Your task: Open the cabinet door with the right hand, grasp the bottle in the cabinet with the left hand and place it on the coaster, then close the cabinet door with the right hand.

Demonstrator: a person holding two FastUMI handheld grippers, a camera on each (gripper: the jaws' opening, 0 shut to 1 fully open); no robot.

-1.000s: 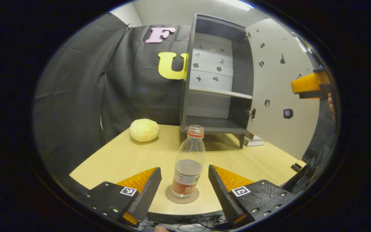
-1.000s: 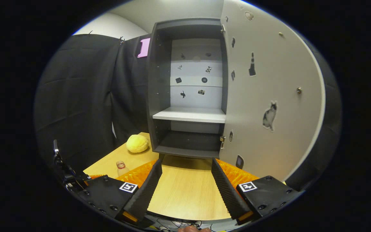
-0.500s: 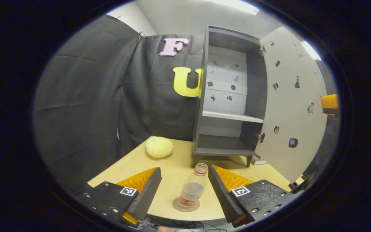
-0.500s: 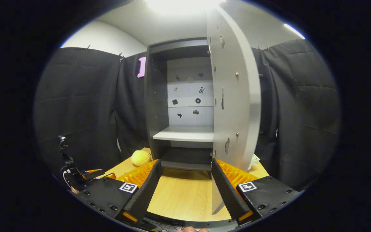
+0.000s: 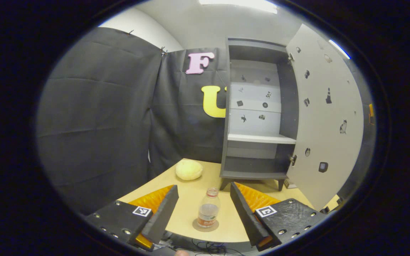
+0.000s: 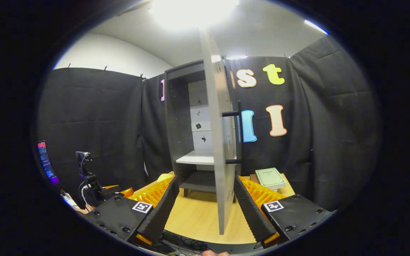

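Note:
In the left gripper view a clear bottle [image 5: 208, 210] with a red neck ring stands upright on a round coaster [image 5: 205, 226] on the wooden table [image 5: 190, 199]. My left gripper [image 5: 203, 188] is open, drawn back from the bottle with nothing between its fingers. The grey cabinet [image 5: 258, 142] stands behind with its door [image 5: 324, 124] swung wide open. In the right gripper view that door [image 6: 221, 160] is seen edge-on, its black bar handle [image 6: 238, 131] on the right face. My right gripper [image 6: 205, 179] is open, its fingers to either side of the door's edge without pressing on it.
A yellow round soft thing [image 5: 189, 169] lies left of the cabinet. A pale book [image 6: 269, 177] lies on the table right of the cabinet. A stand with cables [image 6: 85, 170] and a small screen [image 6: 46, 163] are at the left. Black cloth walls enclose the table.
My left gripper has drawn back and up from the bottle, which stays on the coaster. My right gripper has swung rightward around the door, from its inner face to its edge.

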